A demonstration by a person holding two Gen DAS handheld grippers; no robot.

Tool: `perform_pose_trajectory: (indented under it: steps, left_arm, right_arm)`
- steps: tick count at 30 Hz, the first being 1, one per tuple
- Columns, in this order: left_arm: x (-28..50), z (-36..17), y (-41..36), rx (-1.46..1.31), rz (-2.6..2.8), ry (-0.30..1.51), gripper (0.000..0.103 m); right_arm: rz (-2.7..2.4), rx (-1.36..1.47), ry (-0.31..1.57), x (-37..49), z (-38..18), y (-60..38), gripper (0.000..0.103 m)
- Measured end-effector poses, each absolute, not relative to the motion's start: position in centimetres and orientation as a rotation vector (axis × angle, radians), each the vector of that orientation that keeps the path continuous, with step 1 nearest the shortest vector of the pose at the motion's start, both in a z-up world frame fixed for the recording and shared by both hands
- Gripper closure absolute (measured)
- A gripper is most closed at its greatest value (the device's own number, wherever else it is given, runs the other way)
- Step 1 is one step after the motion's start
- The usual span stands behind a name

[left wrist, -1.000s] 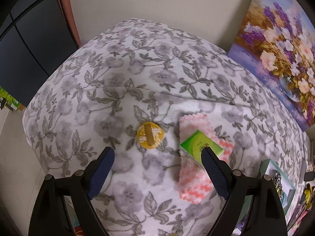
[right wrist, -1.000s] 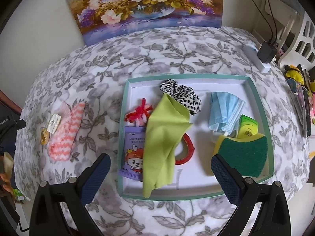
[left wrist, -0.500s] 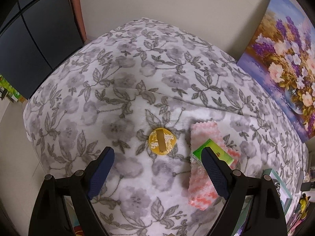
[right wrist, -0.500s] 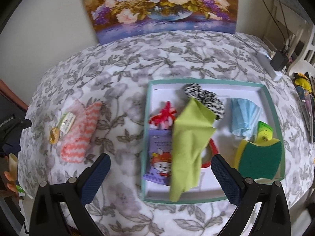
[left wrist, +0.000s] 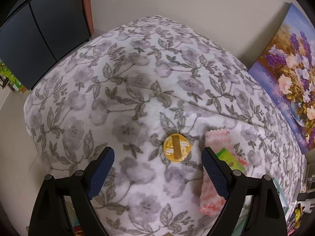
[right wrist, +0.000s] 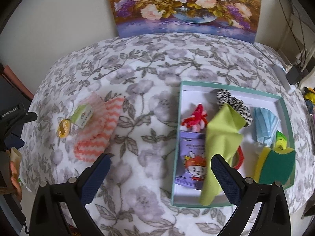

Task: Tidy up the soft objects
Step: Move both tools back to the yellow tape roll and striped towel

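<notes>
A pink zigzag cloth (right wrist: 98,125) lies on the floral tablecloth, with a small green packet (right wrist: 82,115) on it and a round yellow item (right wrist: 64,127) beside it. In the left wrist view the yellow item (left wrist: 176,147) lies between my left fingers, with the cloth (left wrist: 211,202) and packet (left wrist: 229,158) partly behind the right finger. My left gripper (left wrist: 157,161) is open and empty above them. My right gripper (right wrist: 160,169) is open and empty, between the cloth and a teal tray (right wrist: 284,106) holding a lime cloth (right wrist: 220,143), scrunchie, mask, sponge and purple packet.
A flower painting (right wrist: 187,5) leans on the wall behind the table. A dark cabinet (left wrist: 39,35) stands past the table's left end. Cables and a charger (right wrist: 294,72) sit at the far right. The table edge drops off close below both grippers.
My left gripper has swung left, so the yellow item now sits nearer its right finger. My right gripper has shifted left, so the tray now lies on its right.
</notes>
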State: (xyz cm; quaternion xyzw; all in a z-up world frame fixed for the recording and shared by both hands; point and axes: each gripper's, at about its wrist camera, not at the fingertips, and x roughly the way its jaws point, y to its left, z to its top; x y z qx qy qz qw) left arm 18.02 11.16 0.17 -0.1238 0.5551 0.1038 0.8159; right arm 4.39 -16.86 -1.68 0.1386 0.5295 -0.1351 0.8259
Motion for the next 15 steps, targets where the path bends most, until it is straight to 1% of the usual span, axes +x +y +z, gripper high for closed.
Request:
perform_pose_trajectory:
  steps: [15]
  left_arm:
    - [18.6,-0.6,14.1,-0.321,0.255,1.185,0.012]
  right_arm:
    - [-0.217,0.274,1.12,6.7,-2.3,-13.1,0.0]
